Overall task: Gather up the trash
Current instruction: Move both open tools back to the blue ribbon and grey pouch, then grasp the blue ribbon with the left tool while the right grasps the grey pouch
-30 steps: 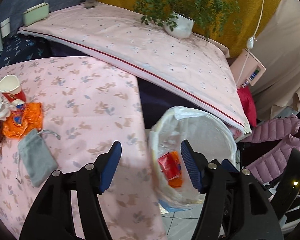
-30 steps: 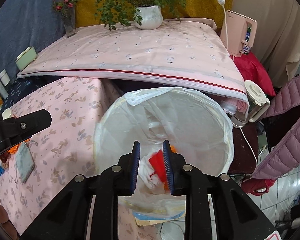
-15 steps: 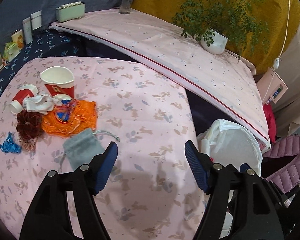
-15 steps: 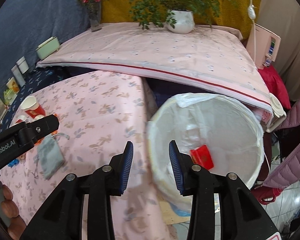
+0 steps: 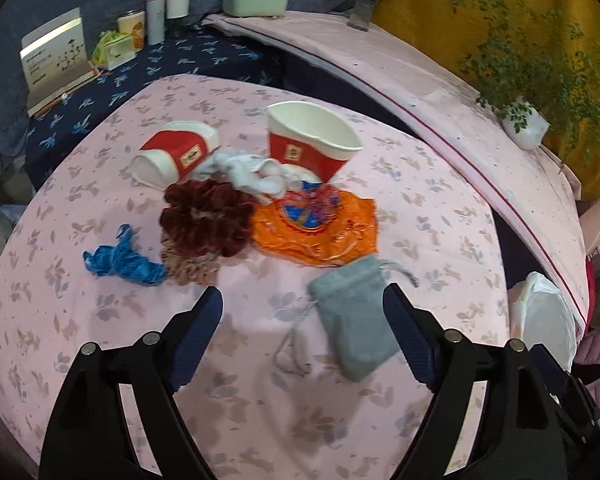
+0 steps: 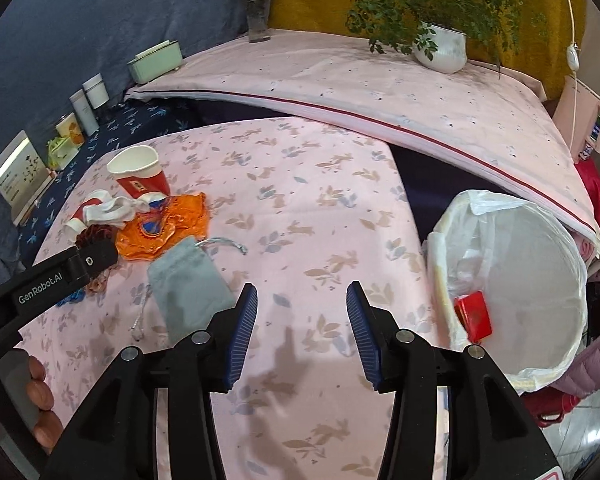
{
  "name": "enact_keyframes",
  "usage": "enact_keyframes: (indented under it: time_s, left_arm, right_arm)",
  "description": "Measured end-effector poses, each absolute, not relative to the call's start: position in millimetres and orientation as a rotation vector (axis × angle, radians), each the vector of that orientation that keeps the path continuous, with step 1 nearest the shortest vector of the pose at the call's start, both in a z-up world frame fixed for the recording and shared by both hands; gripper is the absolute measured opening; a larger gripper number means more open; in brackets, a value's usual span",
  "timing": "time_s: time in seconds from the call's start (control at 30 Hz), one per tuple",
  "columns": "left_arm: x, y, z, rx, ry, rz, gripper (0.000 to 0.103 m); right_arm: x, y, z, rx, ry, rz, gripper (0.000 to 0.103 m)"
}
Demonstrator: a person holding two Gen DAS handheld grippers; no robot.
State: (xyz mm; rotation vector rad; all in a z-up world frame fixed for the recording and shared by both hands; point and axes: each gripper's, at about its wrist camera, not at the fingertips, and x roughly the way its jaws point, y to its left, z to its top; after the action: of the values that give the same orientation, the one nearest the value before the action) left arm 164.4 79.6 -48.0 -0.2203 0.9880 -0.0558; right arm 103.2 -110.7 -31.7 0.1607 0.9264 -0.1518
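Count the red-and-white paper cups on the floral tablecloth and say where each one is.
2. An upright cup stands behind the orange wrapper. A tipped-over cup lies on its side to its left, beside the white crumpled tissue. More might be hidden beneath the pile.

Pink leaf-print tablecloth (image 6: 300,184) in fg; grey drawstring pouch (image 5: 354,316) lies flat on it w/ dark red scrunchie (image 5: 206,216) nearby. Behind, raised pink-covered surface (image 6: 360,80) carries white potted plant (image 6: 440,50), flower vase (image 6: 259,16), pale green box (image 6: 154,62). Far left: tins, small card stand on navy cloth (image 5: 148,68).
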Motion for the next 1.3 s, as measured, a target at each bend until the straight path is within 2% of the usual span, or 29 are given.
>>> enact_keyframes:
  time_s: [0.43, 0.8, 1.07, 1.13, 1.3]
  left_arm:
    - [160.6, 193.1, -90.4, -0.355, 1.069, 0.14, 0.078]
    - [186.5, 212.1, -104.8, -0.452, 1.108, 0.156, 0.078]
    - [208.0, 215.8, -119.2, -0.451, 1.138, 0.141, 0.05]
    - [208.9, 213.7, -119.4, -0.434, 1.14, 0.121, 0.031]
    - [204.3, 210.1, -118.6, -0.406, 1.137, 0.092, 0.025]
  right_arm:
    - [117.2, -46.8, -61.4, 0.162, 0.998, -0.081, 0.047]
    - [138.3, -23.2, -77.7, 0.146, 1.034, -0.06, 0.047]
    - [151.1, -22.4, -90.7, 0.139, 1.06, -0.076, 0.047]
    - [153.4, -23.0, -96.5, 0.141, 1.072, -0.078, 0.047]
    - [155.8, -21.4, -108.9, 0.14, 1.088, -0.083, 0.05]
